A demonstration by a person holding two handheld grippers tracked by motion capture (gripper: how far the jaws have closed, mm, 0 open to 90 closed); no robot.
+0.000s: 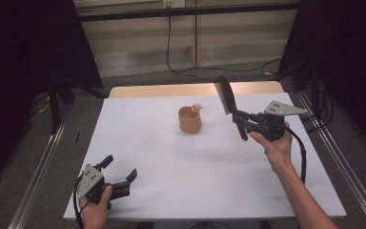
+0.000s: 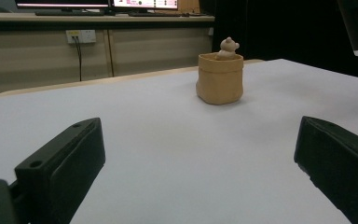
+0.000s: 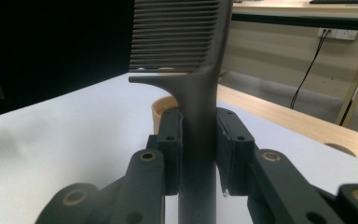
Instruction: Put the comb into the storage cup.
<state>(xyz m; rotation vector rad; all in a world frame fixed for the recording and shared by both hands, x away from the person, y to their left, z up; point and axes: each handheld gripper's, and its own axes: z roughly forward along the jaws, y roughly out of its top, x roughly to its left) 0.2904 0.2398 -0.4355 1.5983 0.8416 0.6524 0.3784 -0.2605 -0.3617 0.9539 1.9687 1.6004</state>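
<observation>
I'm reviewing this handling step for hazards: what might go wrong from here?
The right gripper pinches the black comb only on its thin handle, so it might swivel or slip. The small tan pot with the bear figure stands free, and a bump from the comb would probably tip it.

A white table (image 1: 171,162) stands near a wall socket (image 2: 81,35) and monitors (image 2: 107,3).

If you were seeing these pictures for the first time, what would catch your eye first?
The black comb clamped in the right tool, raised above the table's right side. Next, the tan pot mid-table with a small bear figure peeking out. The left tool rests open at the near left.
</observation>
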